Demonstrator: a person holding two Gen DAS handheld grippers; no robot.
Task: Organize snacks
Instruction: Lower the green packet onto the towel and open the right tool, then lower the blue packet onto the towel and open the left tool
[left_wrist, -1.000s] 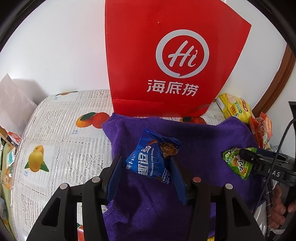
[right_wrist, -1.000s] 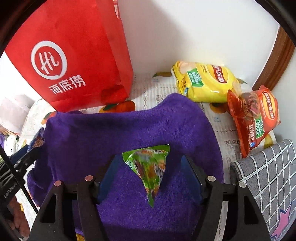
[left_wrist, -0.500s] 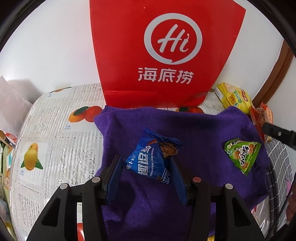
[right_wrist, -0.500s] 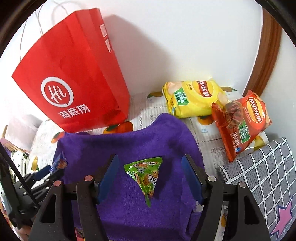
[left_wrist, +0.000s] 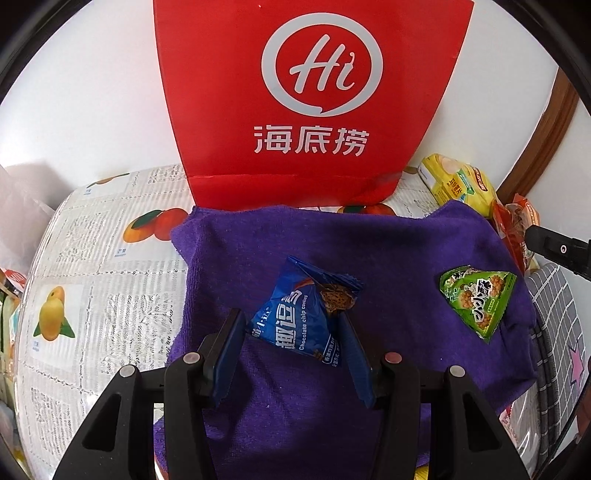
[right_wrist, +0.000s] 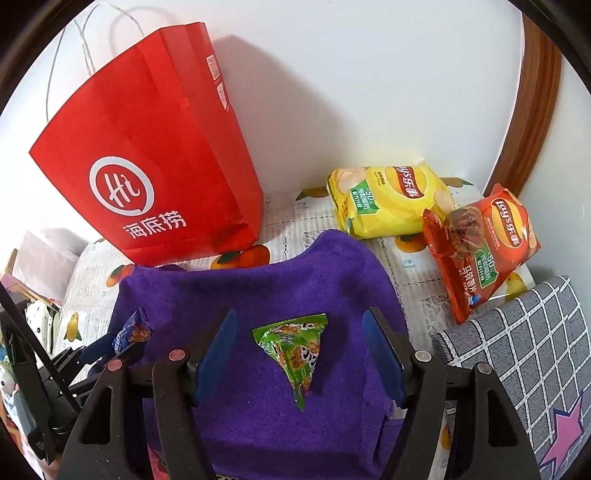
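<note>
My left gripper is shut on a blue chocolate chip cookie packet, held just above a purple towel. The right wrist view shows that same packet in the left gripper at the far left. A green triangular snack packet lies flat on the towel. My right gripper hovers above it, open, its pads well clear of the packet on both sides. In the left wrist view the green packet lies at the right, below the right gripper's fingers.
A red paper bag stands upright against the white wall behind the towel. A yellow chip bag and a red-orange chip bag lie at the back right. The fruit-print tablecloth spreads left. A grey checked cushion borders the right.
My right gripper has lifted up and away from the green packet, which stays on the towel. The left gripper still grips the blue packet and has barely shifted.
</note>
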